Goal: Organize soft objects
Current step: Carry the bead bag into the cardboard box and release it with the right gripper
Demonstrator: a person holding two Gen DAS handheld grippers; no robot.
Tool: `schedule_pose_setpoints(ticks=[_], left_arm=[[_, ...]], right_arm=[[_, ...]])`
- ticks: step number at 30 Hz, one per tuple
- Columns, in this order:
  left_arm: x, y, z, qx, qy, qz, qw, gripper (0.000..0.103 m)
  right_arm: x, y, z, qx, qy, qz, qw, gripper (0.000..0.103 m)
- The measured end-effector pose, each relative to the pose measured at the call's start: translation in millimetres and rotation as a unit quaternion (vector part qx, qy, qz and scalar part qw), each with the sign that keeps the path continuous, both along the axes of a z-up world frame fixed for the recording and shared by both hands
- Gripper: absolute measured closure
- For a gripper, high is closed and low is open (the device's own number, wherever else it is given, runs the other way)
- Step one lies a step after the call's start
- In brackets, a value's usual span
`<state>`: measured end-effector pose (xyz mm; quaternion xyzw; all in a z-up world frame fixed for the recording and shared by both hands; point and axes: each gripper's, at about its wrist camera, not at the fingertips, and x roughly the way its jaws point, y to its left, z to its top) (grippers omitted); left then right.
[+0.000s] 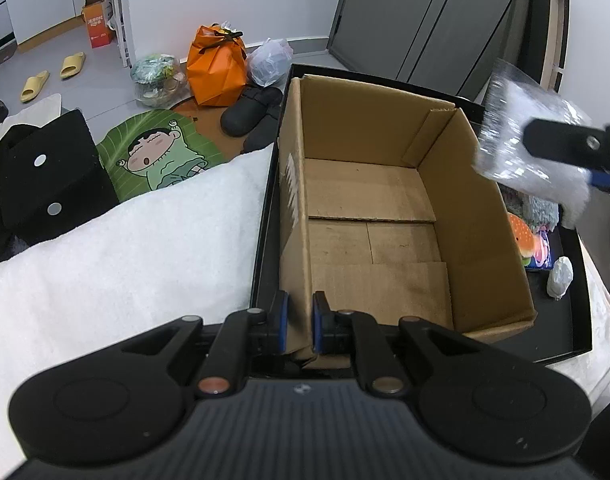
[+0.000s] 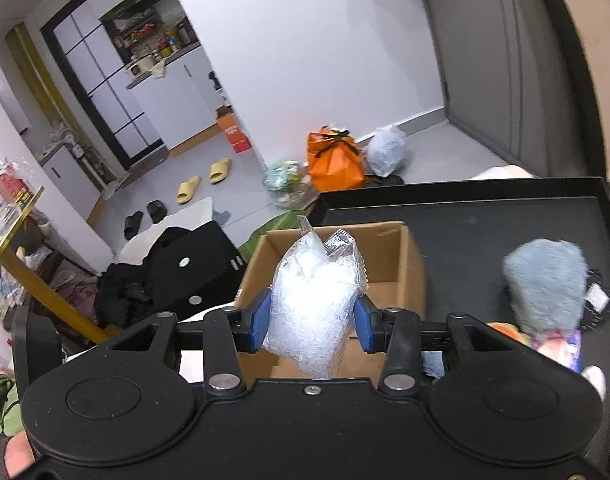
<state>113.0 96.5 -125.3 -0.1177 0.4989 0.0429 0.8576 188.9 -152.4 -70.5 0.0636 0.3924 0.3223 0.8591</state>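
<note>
An open cardboard box (image 1: 385, 216) stands on a black tray (image 1: 573, 300); nothing lies inside it. My left gripper (image 1: 301, 326) is shut on the box's near left wall. My right gripper (image 2: 315, 320) is shut on a clear plastic bag of white filling (image 2: 317, 292) and holds it in the air above the box's right edge (image 2: 409, 264); the bag also shows in the left wrist view (image 1: 525, 140). A grey-blue fluffy plush (image 2: 545, 284), an orange soft toy (image 1: 525, 240) and a small white bundle (image 1: 561, 276) lie on the tray right of the box.
A white towel (image 1: 125, 260) covers the surface left of the tray. A black case (image 1: 49, 176) sits beyond it. On the floor are an orange bag (image 1: 217, 68), plastic bags (image 1: 269, 60), dark shoes (image 1: 249, 112), yellow slippers (image 1: 53, 74) and a cartoon mat (image 1: 157, 156).
</note>
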Motion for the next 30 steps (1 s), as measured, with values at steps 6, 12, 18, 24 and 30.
schedule_pose_setpoints(ticks=[6, 12, 18, 24, 30], left_arm=[[0.2, 2.3, 0.0, -0.006, -0.002, 0.007, 1.0, 0.092], [-0.4, 4.9, 0.5, -0.017, -0.003, 0.018, 0.9997, 0.092], [-2.5, 6.8, -0.8, -0.022, -0.003, 0.029, 0.9993, 0.092], [-2.5, 8.2, 0.0, -0.029, -0.002, 0.034, 0.999, 0.091], [-2.9, 12.5, -1.4, -0.034, -0.006, 0.038, 0.9987, 0.091]], right_arm=[[2.4, 17.5, -3.9, -0.001, 0.006, 0.015, 1.0, 0.061], [2.0, 21.6, -9.9, -0.006, 0.012, 0.022, 1.0, 0.061], [3.1, 27.8, -17.7, -0.017, 0.022, 0.027, 0.999, 0.061], [5.7, 38.7, -23.9, -0.033, 0.027, 0.037, 0.998, 0.06], [13.9, 41.3, -25.0, -0.013, 0.016, 0.033, 0.999, 0.054]])
